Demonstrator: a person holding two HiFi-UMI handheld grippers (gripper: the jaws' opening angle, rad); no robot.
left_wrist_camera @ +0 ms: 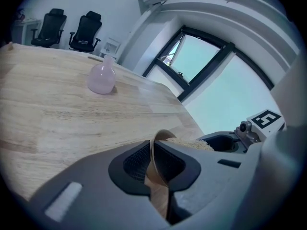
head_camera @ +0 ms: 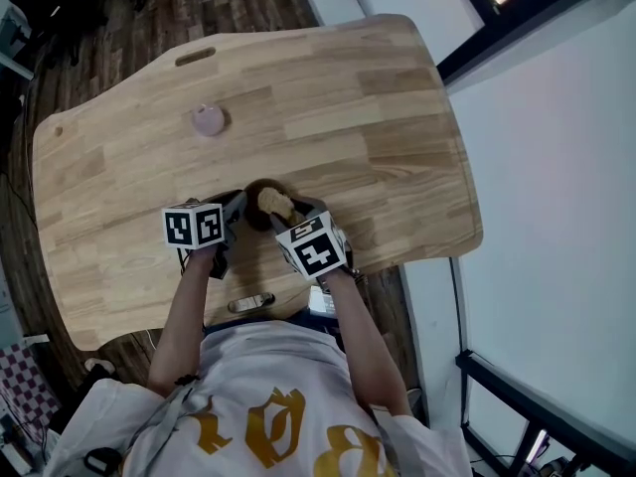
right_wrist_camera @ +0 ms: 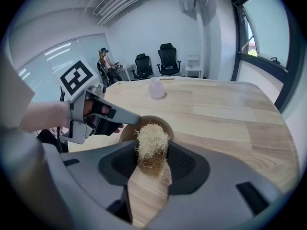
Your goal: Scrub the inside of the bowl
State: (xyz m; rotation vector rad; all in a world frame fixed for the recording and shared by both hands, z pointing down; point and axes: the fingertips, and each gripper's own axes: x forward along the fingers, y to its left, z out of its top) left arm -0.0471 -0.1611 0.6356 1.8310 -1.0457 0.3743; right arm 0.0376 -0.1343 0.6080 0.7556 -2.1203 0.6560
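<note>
Bowl (head_camera: 258, 207), brown: thin wall clamped between jaws of our left gripper (left_wrist_camera: 153, 163), near front edge of table (head_camera: 348, 107). Our right gripper (right_wrist_camera: 152, 161) squeezes straw-coloured scrubber (right_wrist_camera: 152, 143), jaws narrow on it. Scrubber sits over bowl's opening; whether it touches the inside we cannot tell. Small pink vase (head_camera: 209, 119) stands well apart, further back on table. Black office chairs (right_wrist_camera: 156, 61) beyond far end.

We get bright, even daylight from the large dark-framed windows (left_wrist_camera: 192, 56) — their panes wash out to pale glare. The light-wood tabletop (head_camera: 328, 97) carries only soft, faint shadows. Both gripper views bulge like a fisheye, darkening to black at the corners — the nearest foreground is slightly soft.
</note>
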